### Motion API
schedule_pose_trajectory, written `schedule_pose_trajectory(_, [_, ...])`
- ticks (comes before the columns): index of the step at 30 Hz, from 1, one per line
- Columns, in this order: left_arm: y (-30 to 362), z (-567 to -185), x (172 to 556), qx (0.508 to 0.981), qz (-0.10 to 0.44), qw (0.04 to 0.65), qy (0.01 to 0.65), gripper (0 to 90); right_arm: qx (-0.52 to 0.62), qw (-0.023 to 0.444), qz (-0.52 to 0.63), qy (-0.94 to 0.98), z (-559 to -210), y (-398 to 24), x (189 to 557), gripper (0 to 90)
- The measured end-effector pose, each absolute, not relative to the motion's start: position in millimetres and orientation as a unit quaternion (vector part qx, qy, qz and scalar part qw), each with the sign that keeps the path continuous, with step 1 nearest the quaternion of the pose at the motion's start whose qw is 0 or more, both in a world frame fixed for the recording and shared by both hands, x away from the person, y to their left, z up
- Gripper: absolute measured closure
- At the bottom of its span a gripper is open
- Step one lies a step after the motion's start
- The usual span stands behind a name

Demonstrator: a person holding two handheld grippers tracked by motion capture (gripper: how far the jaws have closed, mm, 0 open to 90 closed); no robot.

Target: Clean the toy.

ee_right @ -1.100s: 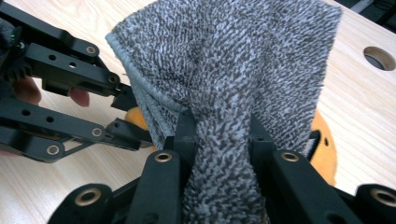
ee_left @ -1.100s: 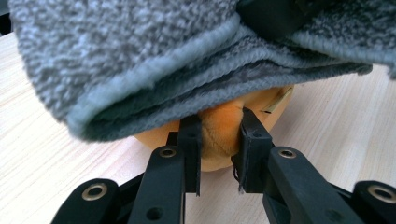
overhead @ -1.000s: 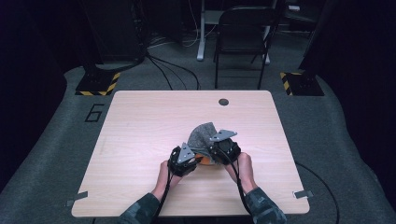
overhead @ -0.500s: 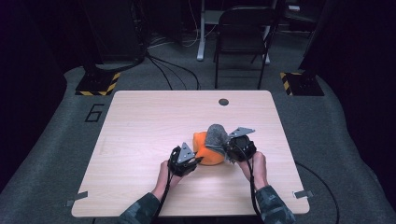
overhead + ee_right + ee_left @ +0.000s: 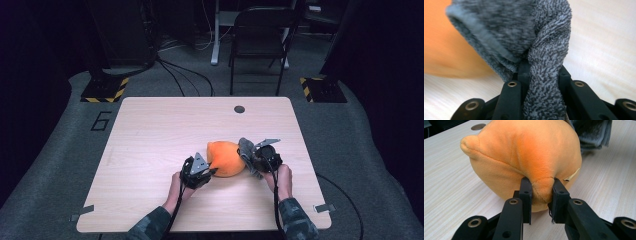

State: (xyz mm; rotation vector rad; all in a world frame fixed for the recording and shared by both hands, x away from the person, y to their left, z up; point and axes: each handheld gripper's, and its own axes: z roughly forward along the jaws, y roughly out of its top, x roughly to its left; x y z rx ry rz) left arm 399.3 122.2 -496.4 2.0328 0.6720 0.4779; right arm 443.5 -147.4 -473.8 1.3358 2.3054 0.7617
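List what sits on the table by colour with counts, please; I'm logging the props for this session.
Orange: 1, the plush toy, pinched by the left gripper
Grey: 1, the fuzzy cloth, clamped in the right gripper
Dark: 1, the round cap set in the table near its far edge
Total: 3

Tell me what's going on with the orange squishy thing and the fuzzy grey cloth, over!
Left claw shut on orange plush. Right claw shut on grey cloth, beside the plush. Table around them bare, nothing in the way.
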Motion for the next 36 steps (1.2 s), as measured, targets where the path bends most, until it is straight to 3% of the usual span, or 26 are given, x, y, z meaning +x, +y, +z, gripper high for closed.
schedule_pose_trajectory(6, [124,-496,400,0.825,0.19,0.458,0.272,74.2,0.49,0.165,0.245,0.82,-491,-157,450,73.0])
schedule_pose_trajectory(13, [124,-496,401,0.824,0.19,0.457,0.274,74.2,0.472,0.207,0.294,0.805,-448,-159,432,73.1])
schedule_pose_trajectory(18, [124,-496,402,0.824,0.191,0.458,0.273,74.2,0.422,0.24,0.34,0.805,-418,-135,406,73.1])
schedule_pose_trajectory(22, [124,-496,402,0.824,0.189,0.459,0.273,74.1,0.373,0.241,0.371,0.816,-406,-111,389,73.1])
schedule_pose_trajectory(28, [124,-496,402,0.825,0.188,0.456,0.273,74.2,0.334,0.219,0.35,0.847,-427,-73,382,73.1])
schedule_pose_trajectory(36, [124,-496,402,0.828,0.185,0.456,0.27,74.2,0.349,0.213,0.337,0.848,-438,-89,388,73.1])
